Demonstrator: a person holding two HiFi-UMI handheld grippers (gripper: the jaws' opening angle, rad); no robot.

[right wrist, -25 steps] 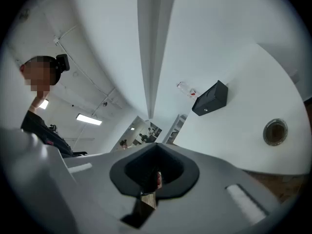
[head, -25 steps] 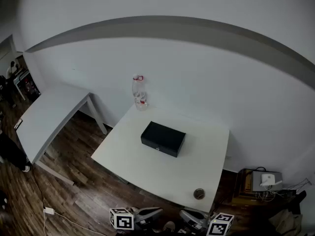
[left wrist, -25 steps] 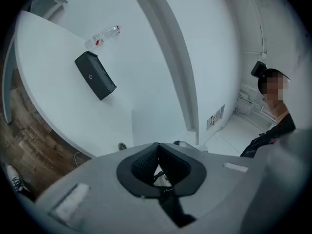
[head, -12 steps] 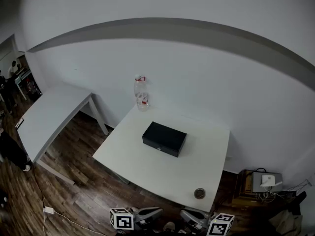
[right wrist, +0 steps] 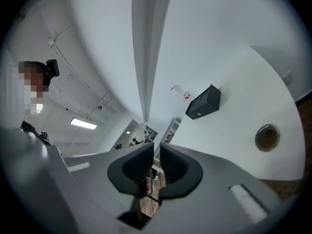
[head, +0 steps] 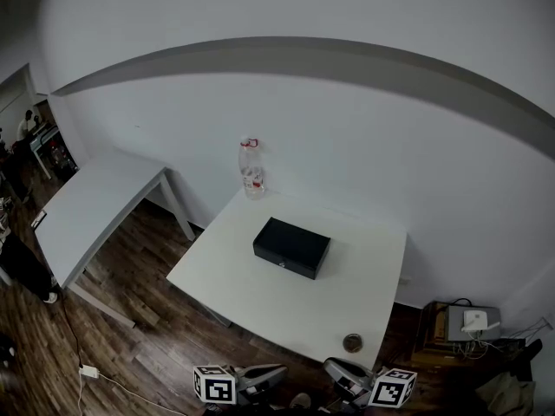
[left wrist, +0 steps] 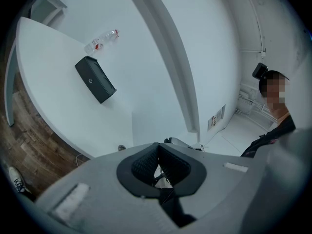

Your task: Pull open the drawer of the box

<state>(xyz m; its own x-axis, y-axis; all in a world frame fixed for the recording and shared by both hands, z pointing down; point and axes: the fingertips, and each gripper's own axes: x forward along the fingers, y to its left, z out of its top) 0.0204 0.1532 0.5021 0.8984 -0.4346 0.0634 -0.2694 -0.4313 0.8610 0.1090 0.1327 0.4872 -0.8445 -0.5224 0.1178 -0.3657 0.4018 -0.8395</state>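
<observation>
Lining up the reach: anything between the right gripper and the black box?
Nothing visible. The right gripper, jaws opening and empty, faces bare table up to the black box; a round object lies off right.

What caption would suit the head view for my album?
A black box and a plastic bottle stand apart on a white table.

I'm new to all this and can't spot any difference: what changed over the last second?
The right gripper is opening its jaws, with nothing between them, and has shifted slightly rightward in the head view. Nothing was grasped or released. The left gripper stays shut and empty; the black box and the bottle sit unmoved on the table.
</observation>
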